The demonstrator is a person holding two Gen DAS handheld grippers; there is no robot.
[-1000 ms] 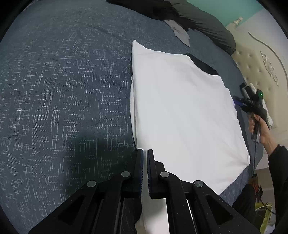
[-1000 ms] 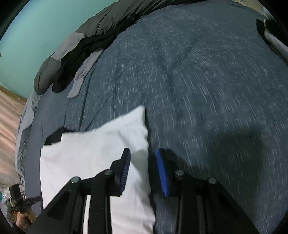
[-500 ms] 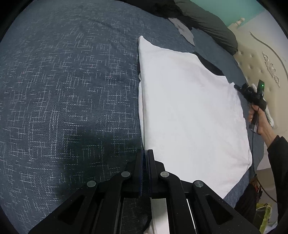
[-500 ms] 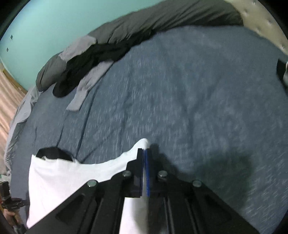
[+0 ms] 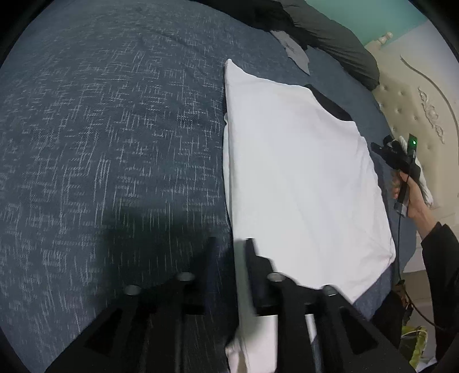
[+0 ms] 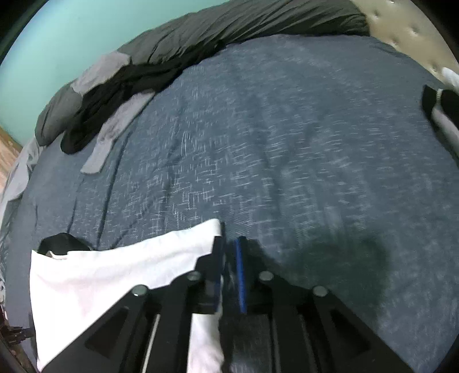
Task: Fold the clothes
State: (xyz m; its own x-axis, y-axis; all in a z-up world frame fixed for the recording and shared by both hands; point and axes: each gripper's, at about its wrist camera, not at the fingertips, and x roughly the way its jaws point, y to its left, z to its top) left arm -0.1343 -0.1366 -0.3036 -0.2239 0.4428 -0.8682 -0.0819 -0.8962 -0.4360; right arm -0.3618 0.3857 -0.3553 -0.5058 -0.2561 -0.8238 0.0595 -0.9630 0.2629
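A white folded garment (image 5: 301, 178) lies flat on the blue-grey bedspread (image 5: 114, 143), with a black part (image 5: 330, 106) showing at its far edge. My left gripper (image 5: 231, 252) is at the garment's near long edge. Its jaws are opening, and the cloth's edge runs between them without being pressed. In the right wrist view the same garment (image 6: 114, 275) ends in a corner just ahead of my right gripper (image 6: 229, 258). Those jaws are opening too, with a narrow gap, the corner lying beside the left finger (image 6: 218, 258). A hand (image 5: 413, 198) holds the right gripper beyond the garment's far side.
A dark grey duvet (image 6: 229, 25) with black and light grey clothes (image 6: 114, 114) lies along the bed's far edge. A black and white garment (image 6: 441, 112) sits at the right. The cream padded headboard (image 5: 416, 109) stands past the bed, with a teal wall behind.
Both grippers were shut on the white garment half a second ago and now stand slightly apart. The right one was open a second ago, then closed at the corner. The left view shifted slightly.
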